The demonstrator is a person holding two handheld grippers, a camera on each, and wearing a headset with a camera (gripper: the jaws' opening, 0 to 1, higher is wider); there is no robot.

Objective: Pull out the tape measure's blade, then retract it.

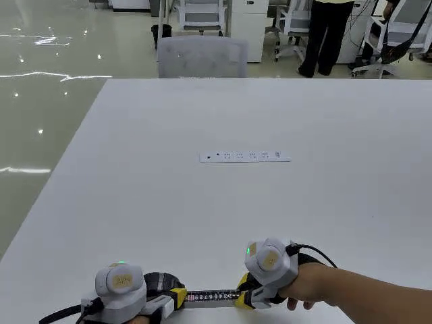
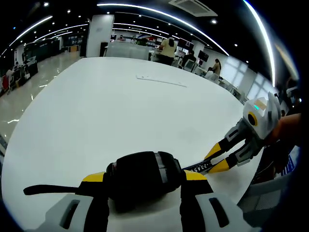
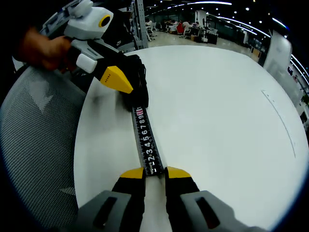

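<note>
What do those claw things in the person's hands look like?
The left claw and right claw are both pale grey with yellow tips, and each has a round yellowish disc and a tiny green light on top. A black cable trails from each.

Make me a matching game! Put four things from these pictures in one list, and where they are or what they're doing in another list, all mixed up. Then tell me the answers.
Things:
1. left tongs
2. right tongs
3. blade
4. grey chair

Places and states:
A. at the far edge of the table
B. shut on the blade's end
C. pulled out, numbers showing
D. shut on the black tape case

Pairs: 1-D, 2-B, 3-C, 4-A
</note>
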